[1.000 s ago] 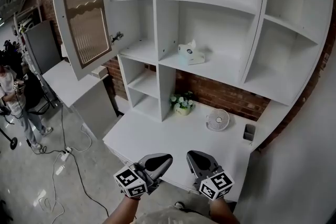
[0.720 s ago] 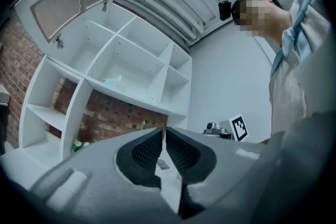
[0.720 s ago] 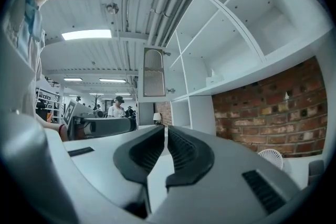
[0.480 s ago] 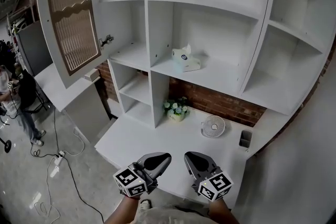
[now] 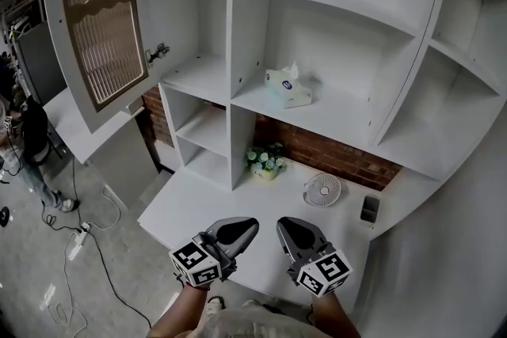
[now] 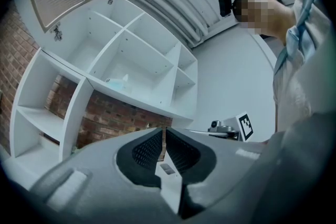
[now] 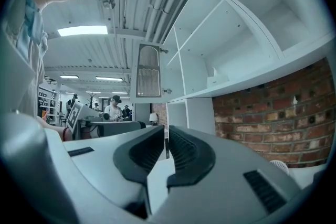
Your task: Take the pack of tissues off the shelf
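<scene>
Nearest, at 6 o'clock: left gripper (image 5: 238, 227) and right gripper (image 5: 289, 227) side by side, each pair of jaws pressed together on nothing. Beyond them, white desk top (image 5: 207, 206), with flower pot (image 5: 265, 161) at 12 and small fan (image 5: 322, 189) at 1 o'clock. Farthest, at 12 o'clock from the grippers: pack of tissues (image 5: 287, 86) on the middle shelf (image 5: 344, 118), untouched, well apart from both.

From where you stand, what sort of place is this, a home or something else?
Probably a mock home corner inside a workshop hall. The white shelf unit holds a pack of tissues, with flowers and a small fan below, but cables trail over a bare floor and other people stand about.
</scene>
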Demonstrator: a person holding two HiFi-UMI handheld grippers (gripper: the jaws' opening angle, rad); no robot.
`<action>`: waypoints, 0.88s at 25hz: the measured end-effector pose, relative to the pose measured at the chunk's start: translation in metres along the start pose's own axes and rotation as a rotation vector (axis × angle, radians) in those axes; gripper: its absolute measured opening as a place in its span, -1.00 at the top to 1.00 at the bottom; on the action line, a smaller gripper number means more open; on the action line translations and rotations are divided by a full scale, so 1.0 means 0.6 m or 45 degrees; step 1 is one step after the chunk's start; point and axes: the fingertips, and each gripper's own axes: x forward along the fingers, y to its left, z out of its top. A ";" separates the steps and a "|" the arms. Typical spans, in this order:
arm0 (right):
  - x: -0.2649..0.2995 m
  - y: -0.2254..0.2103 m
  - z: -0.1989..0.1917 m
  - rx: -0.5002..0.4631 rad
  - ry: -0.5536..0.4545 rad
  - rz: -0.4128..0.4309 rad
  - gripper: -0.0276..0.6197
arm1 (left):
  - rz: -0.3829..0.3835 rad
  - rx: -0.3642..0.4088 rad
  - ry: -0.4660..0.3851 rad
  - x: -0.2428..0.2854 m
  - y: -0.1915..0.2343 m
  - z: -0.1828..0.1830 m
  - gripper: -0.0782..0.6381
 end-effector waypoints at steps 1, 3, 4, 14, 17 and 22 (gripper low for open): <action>0.006 -0.002 0.002 -0.009 0.002 -0.004 0.85 | 0.000 -0.001 -0.001 0.000 0.006 0.001 0.75; 0.015 -0.007 0.007 -0.032 0.009 -0.012 0.83 | -0.003 -0.001 -0.004 -0.001 0.014 0.004 0.75; 0.020 -0.010 0.010 -0.047 0.014 -0.016 0.76 | -0.005 -0.003 -0.008 -0.002 0.018 0.005 0.75; 0.069 -0.024 0.064 -0.264 0.045 -0.045 0.53 | -0.019 -0.031 -0.033 -0.012 0.048 0.011 0.75; 0.085 -0.029 0.082 -0.348 0.057 -0.068 0.49 | -0.031 -0.022 -0.041 -0.011 0.055 0.018 0.75; 0.113 -0.045 0.117 -0.455 0.050 -0.104 0.45 | -0.044 0.014 -0.057 0.004 0.078 0.041 0.75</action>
